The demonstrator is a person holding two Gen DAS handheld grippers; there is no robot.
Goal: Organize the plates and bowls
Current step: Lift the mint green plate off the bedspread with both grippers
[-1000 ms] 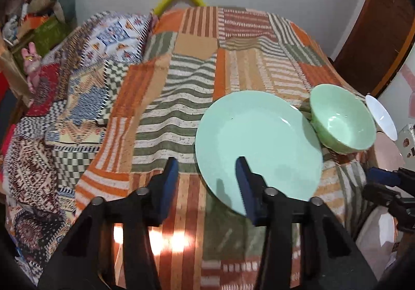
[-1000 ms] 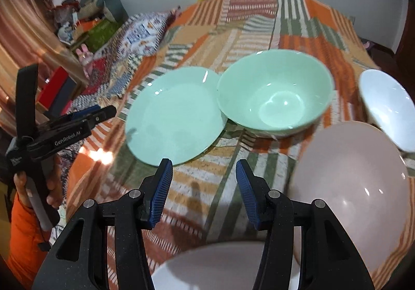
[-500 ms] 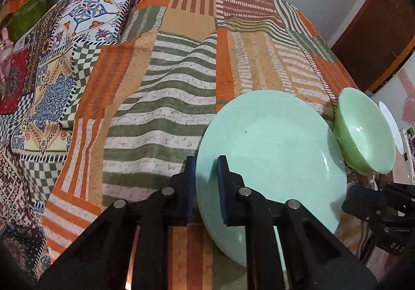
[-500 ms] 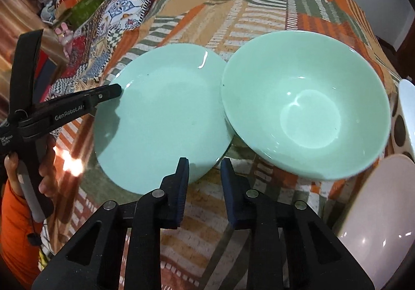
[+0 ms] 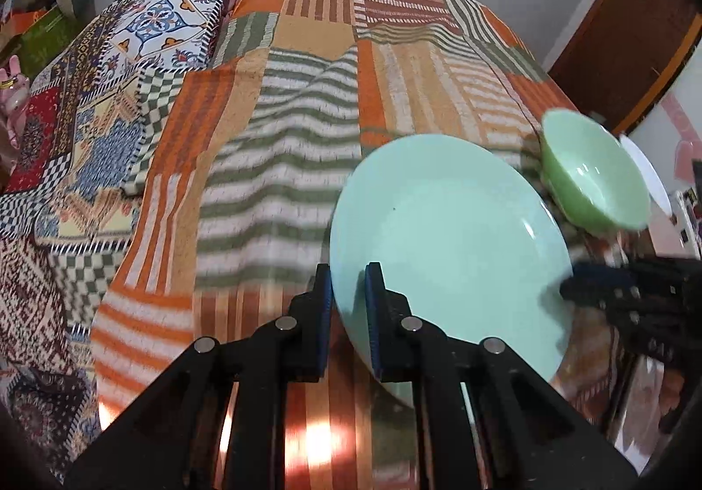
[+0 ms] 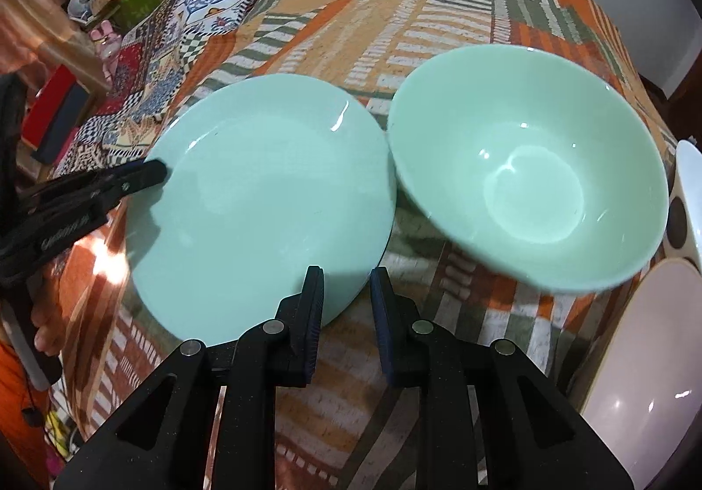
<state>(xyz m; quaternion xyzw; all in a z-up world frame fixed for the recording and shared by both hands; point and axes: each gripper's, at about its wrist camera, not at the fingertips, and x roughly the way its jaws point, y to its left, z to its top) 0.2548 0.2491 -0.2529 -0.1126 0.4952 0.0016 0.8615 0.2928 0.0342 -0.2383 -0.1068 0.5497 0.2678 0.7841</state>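
Meanwhile, the left gripper [image 5: 349,305] clamps the near rim of the mint-green plate [image 5: 456,235], tilting it off the striped bedspread [image 5: 281,165]. The right gripper [image 6: 346,310] is closed on the plate's [image 6: 267,200] opposite rim, beside the green bowl [image 6: 531,187].

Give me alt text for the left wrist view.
The left hand-held gripper is shut on the near rim of a pale green plate lying on a striped patchwork cloth. A green bowl sits beyond it to the right, with the right hand-held gripper at the plate's right edge.
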